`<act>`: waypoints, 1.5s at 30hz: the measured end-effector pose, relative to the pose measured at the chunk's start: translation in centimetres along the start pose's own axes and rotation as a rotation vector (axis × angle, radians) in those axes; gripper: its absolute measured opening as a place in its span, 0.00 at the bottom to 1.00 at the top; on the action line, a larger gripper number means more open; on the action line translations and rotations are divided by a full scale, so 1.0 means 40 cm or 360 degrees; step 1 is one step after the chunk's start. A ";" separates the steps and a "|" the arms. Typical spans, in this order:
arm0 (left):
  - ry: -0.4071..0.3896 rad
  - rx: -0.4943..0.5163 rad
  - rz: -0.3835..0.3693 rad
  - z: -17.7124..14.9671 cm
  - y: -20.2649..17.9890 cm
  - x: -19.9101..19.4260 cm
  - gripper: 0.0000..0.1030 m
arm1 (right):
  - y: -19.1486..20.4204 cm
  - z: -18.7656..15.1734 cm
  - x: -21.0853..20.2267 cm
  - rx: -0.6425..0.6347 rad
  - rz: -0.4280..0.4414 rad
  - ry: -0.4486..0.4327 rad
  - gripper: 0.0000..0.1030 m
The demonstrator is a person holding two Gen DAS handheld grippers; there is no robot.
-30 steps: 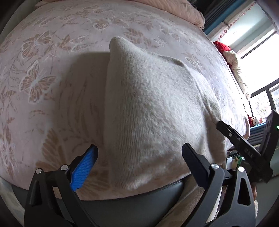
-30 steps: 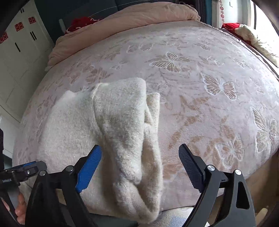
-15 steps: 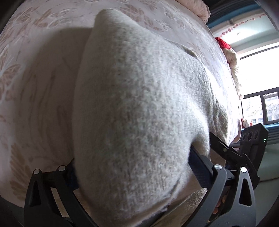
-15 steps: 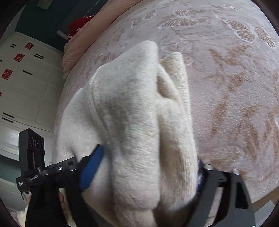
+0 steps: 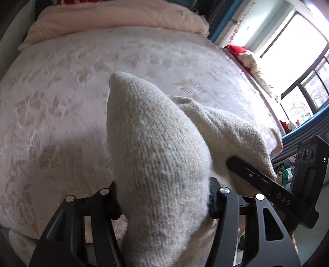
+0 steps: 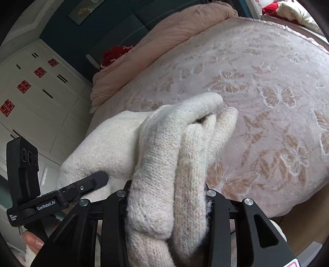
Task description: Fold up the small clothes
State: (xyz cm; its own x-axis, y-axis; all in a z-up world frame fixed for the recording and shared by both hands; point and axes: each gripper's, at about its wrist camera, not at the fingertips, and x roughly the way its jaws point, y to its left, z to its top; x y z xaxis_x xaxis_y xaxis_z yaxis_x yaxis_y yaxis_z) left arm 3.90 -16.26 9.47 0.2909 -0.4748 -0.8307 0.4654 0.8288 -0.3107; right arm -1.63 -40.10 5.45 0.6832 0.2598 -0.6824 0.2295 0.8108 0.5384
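The cream knitted garment point(image 5: 156, 156) sits over the near edge of the bed point(image 5: 61, 115), bunched up between my two claws. I see my left claw point(image 5: 164, 197) closing on a thick fold of the knit, with fabric filling the gap between its jaws. My right claw point(image 6: 166, 197) is also closing, clamped around a rolled bundle of the same garment point(image 6: 174, 147). The bed carries a pink cover with a butterfly pattern point(image 6: 267, 94). A pink quilt point(image 5: 115, 18) lies heaped at the far end. A white wardrobe point(image 6: 35, 98) stands beside the bed.
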 end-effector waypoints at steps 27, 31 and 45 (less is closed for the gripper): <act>-0.1178 0.0389 -0.0021 0.053 0.020 -0.812 0.61 | 0.702 0.090 -0.488 -0.0813 0.0345 -0.0885 0.38; -0.1226 0.0396 0.0020 0.060 0.104 -0.831 0.62 | 0.787 0.095 -0.440 -0.0866 0.0394 -0.0866 0.38; -0.0546 -0.0270 0.0252 -0.007 0.717 -0.215 0.82 | 0.575 -0.040 0.364 -0.0528 0.0089 0.0102 0.52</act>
State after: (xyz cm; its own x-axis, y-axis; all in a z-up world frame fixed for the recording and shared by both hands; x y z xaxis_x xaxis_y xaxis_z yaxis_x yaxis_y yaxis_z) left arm 14.51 11.69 7.55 0.6230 -0.3850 -0.6809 0.2564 0.9229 -0.2873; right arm 12.49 -16.81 7.10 0.6410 0.3323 -0.6919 -0.0519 0.9181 0.3929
